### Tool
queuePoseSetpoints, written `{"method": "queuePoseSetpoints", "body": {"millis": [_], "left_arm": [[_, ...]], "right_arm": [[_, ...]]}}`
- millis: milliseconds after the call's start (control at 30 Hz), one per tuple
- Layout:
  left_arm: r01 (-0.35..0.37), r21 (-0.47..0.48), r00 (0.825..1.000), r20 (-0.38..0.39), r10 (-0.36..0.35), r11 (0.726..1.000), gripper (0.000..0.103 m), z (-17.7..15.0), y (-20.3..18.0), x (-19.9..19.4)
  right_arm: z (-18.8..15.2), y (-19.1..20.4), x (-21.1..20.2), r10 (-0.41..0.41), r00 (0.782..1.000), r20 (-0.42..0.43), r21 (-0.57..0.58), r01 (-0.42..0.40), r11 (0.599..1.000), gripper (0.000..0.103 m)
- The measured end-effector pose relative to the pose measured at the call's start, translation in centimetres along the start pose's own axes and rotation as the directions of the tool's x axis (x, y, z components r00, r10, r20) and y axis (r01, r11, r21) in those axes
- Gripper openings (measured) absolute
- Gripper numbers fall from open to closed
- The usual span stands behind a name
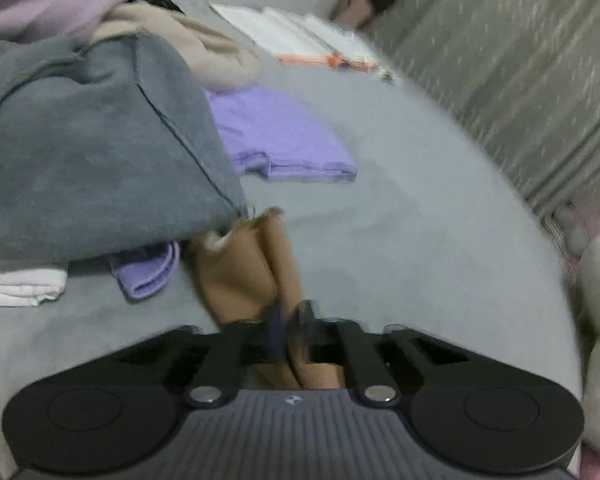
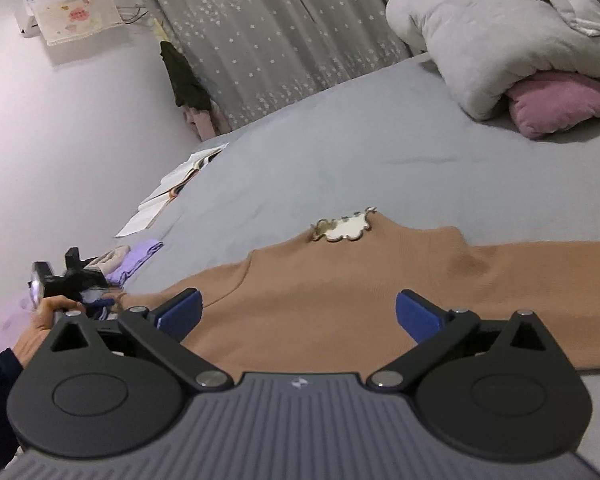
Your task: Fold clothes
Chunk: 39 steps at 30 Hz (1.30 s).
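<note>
We have the tan sweater (image 2: pixel 340 300) spread flat across the grey bed (image 2: pixel 380 160), collar toward 12 o'clock, laid out so its edges can be taken. Our left gripper (image 1: pixel 290 326) is clenched on a bunched tan edge, likely a sleeve end; our right gripper (image 2: pixel 298 312) hangs released over the body. Only the left view shows the pile of clothes (image 1: pixel 92 152) at 10 o'clock; only the right view shows the whole sweater.
</note>
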<state>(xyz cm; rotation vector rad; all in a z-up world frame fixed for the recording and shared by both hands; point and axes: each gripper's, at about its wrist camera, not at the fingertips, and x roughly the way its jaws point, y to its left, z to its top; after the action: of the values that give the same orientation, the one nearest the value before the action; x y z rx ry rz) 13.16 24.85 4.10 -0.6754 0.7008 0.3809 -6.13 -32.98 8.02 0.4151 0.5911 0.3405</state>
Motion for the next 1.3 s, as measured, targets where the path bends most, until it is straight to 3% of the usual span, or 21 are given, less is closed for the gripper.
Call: {"method": "queuePoseSetpoints", "body": {"millis": [133, 200, 233, 300, 367, 400, 433, 500, 533, 567, 600, 633, 667, 700, 767, 833, 900, 1000, 1167, 1300], "left_arm": [[0.087, 0.010, 0.992, 0.087, -0.088, 0.996, 0.001, 1.4, -0.6, -2.8], [0.163, 0.019, 0.976, 0.144, -0.164, 0.986, 0.000, 2.3, -1.0, -4.3], [0.238, 0.019, 0.953, 0.189, -0.237, 0.971, 0.000, 2.6, -1.1, -5.7], [0.472, 0.045, 0.824, 0.333, -0.459, 0.880, 0.000, 3.2, -1.1, -10.0], [0.593, 0.077, 0.716, 0.404, -0.569, 0.802, 0.000, 3.4, -0.6, -12.7], [0.633, 0.082, 0.678, 0.421, -0.603, 0.770, 0.000, 3.3, -0.1, -13.6], [0.654, 0.078, 0.664, 0.417, -0.620, 0.753, 0.000, 3.1, 0.4, -14.0], [0.623, 0.040, 0.729, 0.332, -0.599, 0.781, 0.003, 2.5, 1.3, -13.4], [0.587, 0.030, 0.771, 0.282, -0.571, 0.809, 0.003, 2.2, 1.5, -12.6], [0.510, 0.027, 0.836, 0.218, -0.503, 0.860, 0.003, 1.6, 1.6, -11.3], [0.425, 0.024, 0.889, 0.178, -0.422, 0.905, 0.005, 0.9, 1.8, -10.0], [0.383, 0.012, 0.912, 0.156, -0.380, 0.924, 0.007, 0.5, 2.0, -8.9], [0.374, 0.001, 0.918, 0.140, -0.370, 0.928, 0.014, 0.4, 1.9, -8.2], [0.349, -0.004, 0.931, 0.117, -0.346, 0.937, 0.034, 0.2, 1.5, -7.1], [0.288, 0.026, 0.952, 0.103, -0.289, 0.957, 0.052, 0.1, 0.0, -5.4], [0.258, 0.074, 0.959, 0.102, -0.265, 0.963, 0.057, 0.3, -1.4, -4.2], [0.222, 0.120, 0.968, 0.091, -0.233, 0.968, 0.069, 0.3, -2.9, -2.4], [0.194, 0.107, 0.978, 0.055, -0.200, 0.975, 0.071, 0.4, -4.5, 1.2], [0.226, -0.011, 0.974, 0.001, -0.226, 0.974, 0.072, -0.2, -5.5, 7.0], [0.237, -0.076, 0.971, 0.045, -0.234, 0.969, 0.071, 0.4, -5.6, 9.9]], "right_arm": [[0.2, -0.3, 0.4, -0.001, 1.000, -0.003, -0.010, 0.001, 1.000, 0.103], [0.2, -0.5, 0.2, -0.001, 1.000, 0.006, -0.010, 0.001, 1.000, 0.103], [0.2, -0.6, 0.1, -0.001, 1.000, 0.010, -0.010, 0.001, 1.000, 0.103], [0.3, -0.8, 0.0, -0.002, 1.000, 0.017, -0.008, 0.002, 1.000, 0.103], [0.3, -1.0, 0.0, -0.001, 1.000, 0.024, -0.001, 0.001, 1.000, 0.103], [0.3, -1.0, -0.1, 0.000, 1.000, 0.027, 0.001, 0.000, 1.000, 0.103], [0.3, -1.0, -0.1, 0.003, 1.000, 0.026, 0.002, -0.003, 1.000, 0.103], [0.2, -1.0, 0.1, 0.010, 1.000, 0.019, 0.002, -0.010, 1.000, 0.103], [0.2, -0.9, 0.1, 0.013, 1.000, 0.016, 0.001, -0.013, 1.000, 0.103], [0.2, -0.9, 0.1, 0.015, 1.000, 0.015, 0.000, -0.015, 1.000, 0.103], [0.2, -0.8, 0.1, 0.018, 1.000, 0.013, -0.001, -0.018, 1.000, 0.103], [0.1, -0.8, 0.1, 0.020, 1.000, 0.011, -0.002, -0.020, 1.000, 0.103], [0.1, -0.7, 0.2, 0.022, 1.000, 0.009, -0.003, -0.022, 1.000, 0.103], [0.1, -0.6, 0.3, 0.022, 1.000, 0.009, -0.003, -0.022, 1.000, 0.103], [0.2, -0.7, 0.3, 0.016, 1.000, 0.009, 0.000, -0.016, 1.000, 0.103], [0.2, -1.0, 0.4, 0.007, 1.000, 0.010, 0.005, -0.007, 1.000, 0.103], [0.3, -1.1, 0.5, 0.000, 1.000, 0.009, 0.005, 0.000, 1.000, 0.103], [0.3, -1.3, 0.6, -0.008, 1.000, 0.008, 0.004, 0.008, 1.000, 0.103], [0.3, -1.7, 0.8, -0.024, 1.000, 0.002, 0.001, 0.024, 1.000, 0.103], [0.1, -1.8, 1.1, -0.037, 0.999, -0.011, -0.009, 0.037, 0.999, 0.103]]}}
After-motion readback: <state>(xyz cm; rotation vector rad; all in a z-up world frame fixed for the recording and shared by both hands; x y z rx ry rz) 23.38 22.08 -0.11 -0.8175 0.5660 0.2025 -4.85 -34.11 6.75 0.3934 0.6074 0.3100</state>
